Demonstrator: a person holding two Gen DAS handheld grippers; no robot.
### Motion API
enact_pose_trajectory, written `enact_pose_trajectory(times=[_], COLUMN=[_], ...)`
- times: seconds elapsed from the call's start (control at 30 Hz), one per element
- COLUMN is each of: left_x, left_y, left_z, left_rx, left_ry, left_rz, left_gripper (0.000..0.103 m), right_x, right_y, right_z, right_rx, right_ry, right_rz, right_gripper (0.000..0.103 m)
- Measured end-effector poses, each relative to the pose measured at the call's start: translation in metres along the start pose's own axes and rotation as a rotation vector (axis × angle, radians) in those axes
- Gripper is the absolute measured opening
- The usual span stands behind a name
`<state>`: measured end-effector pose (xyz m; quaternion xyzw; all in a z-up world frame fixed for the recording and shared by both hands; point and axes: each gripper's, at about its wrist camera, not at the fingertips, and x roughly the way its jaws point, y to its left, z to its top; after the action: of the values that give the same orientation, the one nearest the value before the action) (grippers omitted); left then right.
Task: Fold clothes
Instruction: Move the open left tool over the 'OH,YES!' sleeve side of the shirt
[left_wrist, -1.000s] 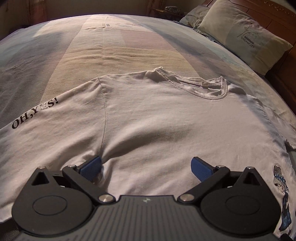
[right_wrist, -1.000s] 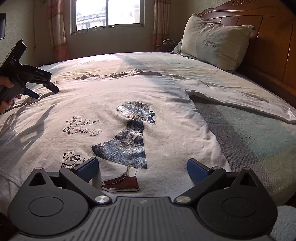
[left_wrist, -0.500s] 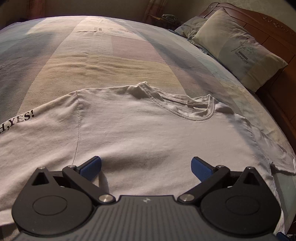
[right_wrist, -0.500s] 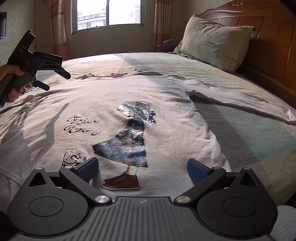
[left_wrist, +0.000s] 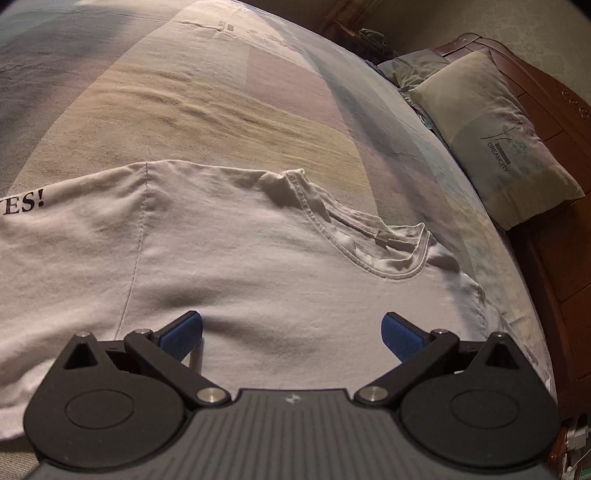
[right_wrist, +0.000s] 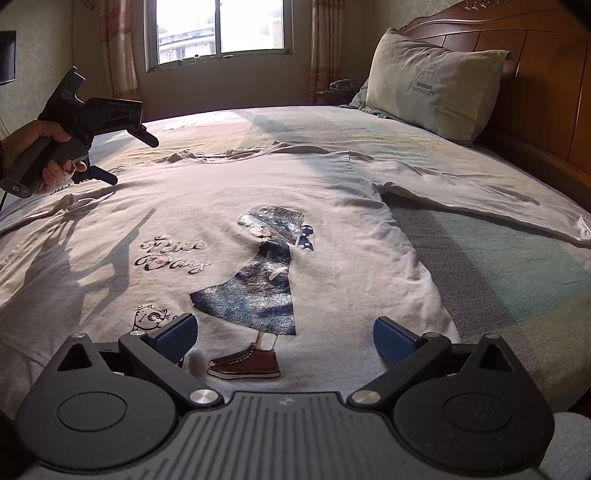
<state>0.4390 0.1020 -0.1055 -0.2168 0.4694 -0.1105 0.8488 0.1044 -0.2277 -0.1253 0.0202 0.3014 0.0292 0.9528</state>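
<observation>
your white long-sleeved shirt (right_wrist: 280, 206) lies spread flat, print side up, across the bed (right_wrist: 509, 280), its neckline (left_wrist: 373, 236) toward the window (right_wrist: 221, 29) side and one sleeve (right_wrist: 480, 195) stretched out toward the wooden headboard (right_wrist: 546, 74). the front shows a girl in a dark dress (right_wrist: 258, 284) with red sneakers (right_wrist: 245, 363), the words "nice day" (right_wrist: 171, 254) and a small cat drawing (right_wrist: 151, 315). the other sleeve carries black lettering ending in "es!" (left_wrist: 22, 205)

your right gripper (right_wrist: 282, 338) hovers low over the shirt's lower front, its blue pads (right_wrist: 175, 338) set wide apart and holding nothing; the sneakers sit between them in the view. your left gripper (left_wrist: 291, 334) hangs above the shirt's upper chest, below the neckline, with its blue pads (left_wrist: 183, 334) also spread wide and empty. in the right wrist view you can see your left hand (right_wrist: 40, 155) gripping that tool's handle above the shirt's far-left shoulder area, its shadow falling on the fabric

a grey pillow marked "dreamcity" (right_wrist: 432, 81) leans against the headboard, well apart from the shirt
</observation>
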Motion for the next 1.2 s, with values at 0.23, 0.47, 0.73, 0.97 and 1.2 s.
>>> enact_pose_trajectory(times=[0.23,0.47,0.73,0.97,1.2], left_x=[0.026,0.044,-0.034,-0.101,-0.111], left_y=[0.008,0.005,-0.029,0.020,0.108], left_z=[0.045,0.077,0.064,0.024,-0.033], left_rx=[-0.019,0.014,0.151,0.116,-0.092], left_ry=[-0.088,-0.149,-0.087,-0.026,-0.018], left_rz=[0.089,0.161,0.150,0.234,0.173], left_gripper=[0.102,0.102,0.102,0.102,0.102], right_x=[-0.009,-0.002,-0.004,-0.008,-0.004], right_y=[-0.008,-0.007,-0.008,0.005,0.022], right_z=[0.005,0.007,0.008,0.002,0.000], right_rx=[0.007,0.016,0.044,-0.006,-0.082], right_ry=[-0.081,-0.033,-0.025,-0.013,-0.010], right_rz=[-0.014,0.045,0.064,0.029,-0.001], right_gripper=[0.103,0.103,0.103,0.103,0.103])
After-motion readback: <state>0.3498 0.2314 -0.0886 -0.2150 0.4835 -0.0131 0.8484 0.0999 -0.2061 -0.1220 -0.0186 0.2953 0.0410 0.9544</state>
